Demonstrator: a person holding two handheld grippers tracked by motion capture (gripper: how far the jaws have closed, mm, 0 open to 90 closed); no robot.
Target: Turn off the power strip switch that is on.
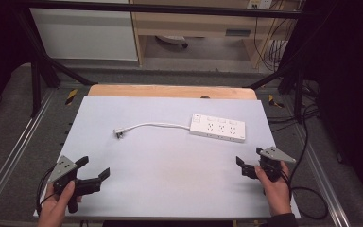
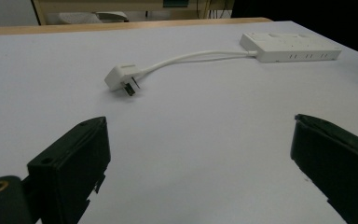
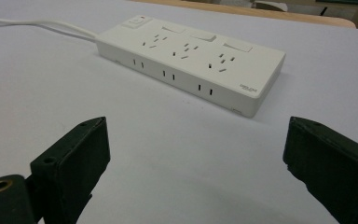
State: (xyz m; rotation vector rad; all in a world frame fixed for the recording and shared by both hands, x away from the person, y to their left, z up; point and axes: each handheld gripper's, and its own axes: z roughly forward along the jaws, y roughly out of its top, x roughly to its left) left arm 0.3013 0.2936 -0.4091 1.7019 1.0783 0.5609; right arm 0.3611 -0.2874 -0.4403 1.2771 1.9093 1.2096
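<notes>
A white power strip (image 1: pixel 217 126) with three socket groups lies flat at the back right of the pale sheet. Its white cable (image 1: pixel 156 125) curves left to a plug (image 1: pixel 119 133) lying on its side. My left gripper (image 1: pixel 93 168) is held low at the front left, open, nothing between its jaws. In the left gripper view the plug (image 2: pixel 121 77) lies ahead and the strip (image 2: pixel 289 46) far right, beyond the open gripper (image 2: pixel 200 154). My right gripper (image 1: pixel 249 157) is at the front right, open and empty. The right gripper view has the strip (image 3: pixel 191 60) just ahead of the gripper (image 3: pixel 196 158).
The pale sheet (image 1: pixel 170 175) covers a wooden table whose back edge (image 1: pixel 170 91) shows. Black frame bars (image 1: pixel 42 61) and metal rails (image 1: pixel 9 161) flank the table. Loose black cables (image 1: pixel 312 198) trail off the right side.
</notes>
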